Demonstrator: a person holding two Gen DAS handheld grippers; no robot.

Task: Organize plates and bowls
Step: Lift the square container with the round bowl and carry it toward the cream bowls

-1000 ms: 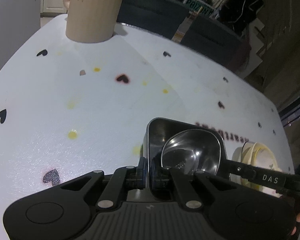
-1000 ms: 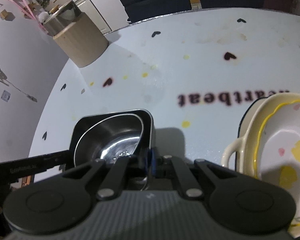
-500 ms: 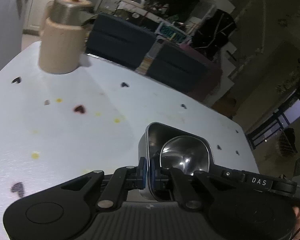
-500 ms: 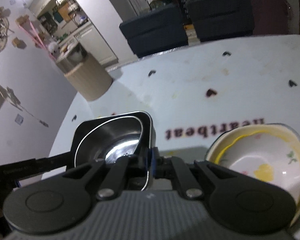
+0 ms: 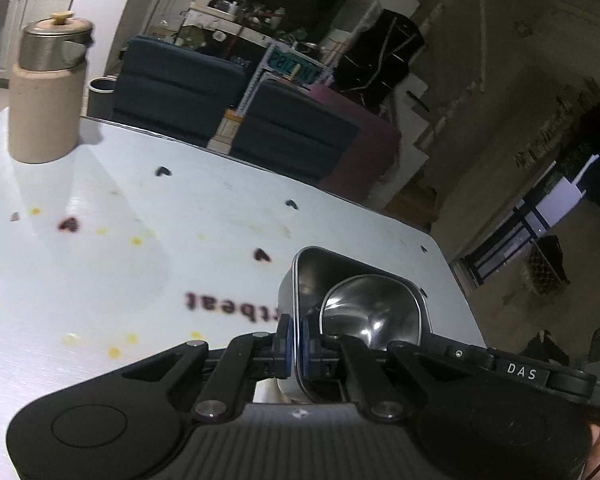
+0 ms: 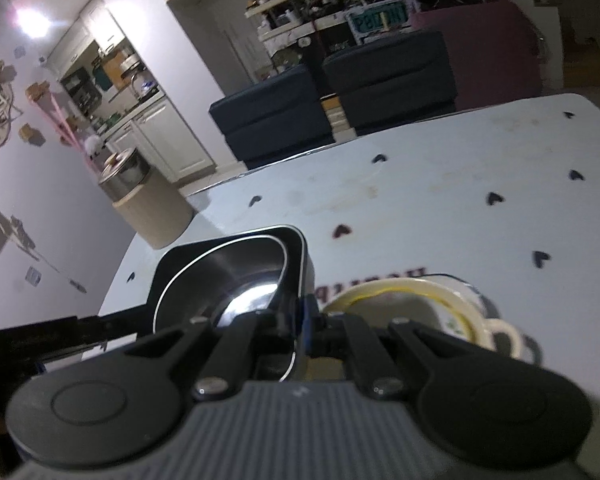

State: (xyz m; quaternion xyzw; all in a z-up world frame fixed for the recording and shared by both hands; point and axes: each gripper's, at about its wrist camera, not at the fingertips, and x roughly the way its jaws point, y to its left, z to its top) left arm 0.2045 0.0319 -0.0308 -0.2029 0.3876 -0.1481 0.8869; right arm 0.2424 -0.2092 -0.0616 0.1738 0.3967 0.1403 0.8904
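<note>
left claw [image 5: 296, 344] pressed together on the left wall of a square steel bowl [image 5: 364, 312]; right claw [image 6: 302, 320] pressed together on the opposite, right wall of the same bowl [image 6: 228, 276], seen in the right wrist view. a smaller steel bowl [image 5: 370, 316] sits nested inside it. the pair hangs between the two claws, clear of the white surface [image 5: 100, 264], with each claw gripping one side, so the bowl's width runs from claw to claw and neither hand is nearer than the other.

the relation that matters: a stack of yellow-rimmed dishes [image 6: 416, 300] rests on the surface just right of and below the right claw, partly hidden by its fingers; its handle [image 6: 504, 332] points right. the steel pair lies up and to the left of that stack, not yet over it. whether the stack is the goal is a guess; if so, the carry must go rightward and then down.

compared with a second ago, the surface lies farther below both cameras, more of the room behind shows, and the dish stack has slid from the right edge toward the centre of the right wrist view. the beige canister [image 5: 44, 120] stands farther off at the back left. both grips are unchanged.
</note>
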